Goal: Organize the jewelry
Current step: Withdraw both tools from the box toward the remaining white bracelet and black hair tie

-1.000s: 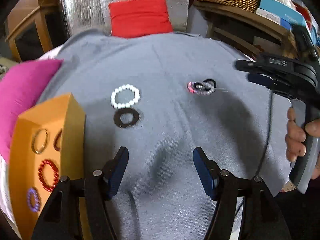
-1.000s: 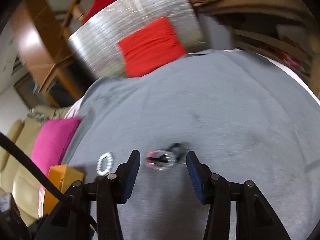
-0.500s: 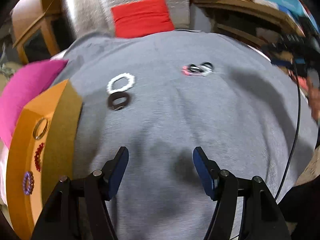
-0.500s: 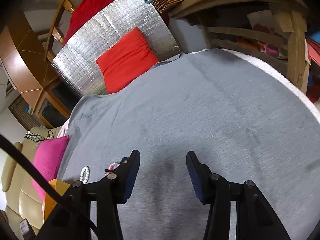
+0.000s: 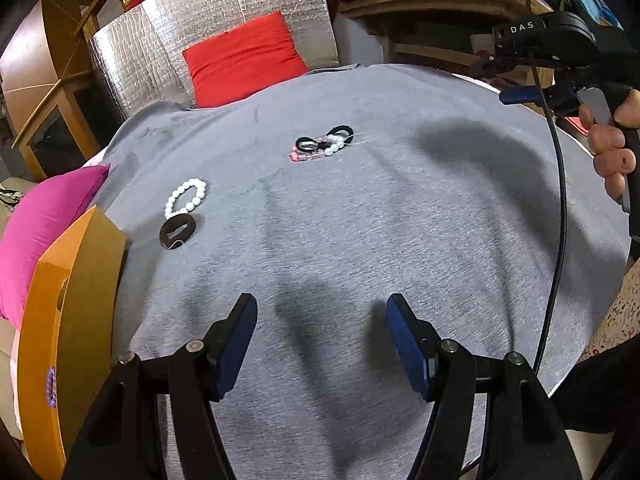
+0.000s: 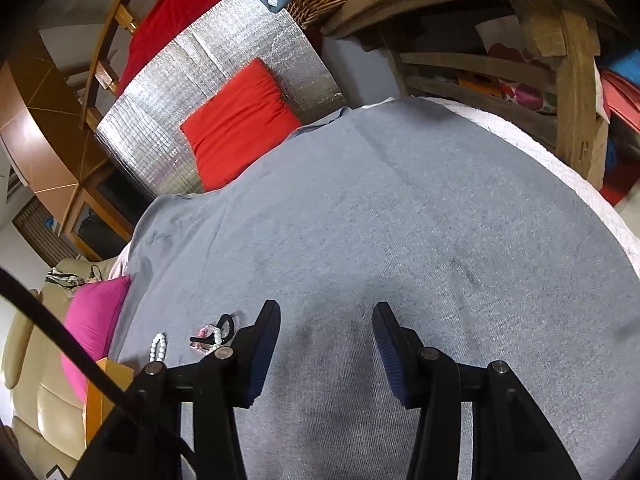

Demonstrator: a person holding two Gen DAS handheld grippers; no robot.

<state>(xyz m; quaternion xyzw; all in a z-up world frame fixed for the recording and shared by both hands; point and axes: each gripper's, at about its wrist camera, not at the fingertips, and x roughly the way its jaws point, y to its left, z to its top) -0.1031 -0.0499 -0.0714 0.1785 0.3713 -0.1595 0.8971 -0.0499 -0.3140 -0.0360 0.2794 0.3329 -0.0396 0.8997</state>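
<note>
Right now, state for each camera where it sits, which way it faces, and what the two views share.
Left wrist: on the left gripper, looking forward and down over the grey cloth; its open fingers, the person's right hand show.
Right wrist: on the right gripper, same slant; only its own fingers show.
Shared: white bead bracelet, tangled jewelry pile, orange box, red cushion.

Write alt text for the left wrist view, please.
An open left gripper hovers empty over a grey cloth holding a white bead bracelet, a black ring and a tangled jewelry cluster. An orange box sits left.
</note>
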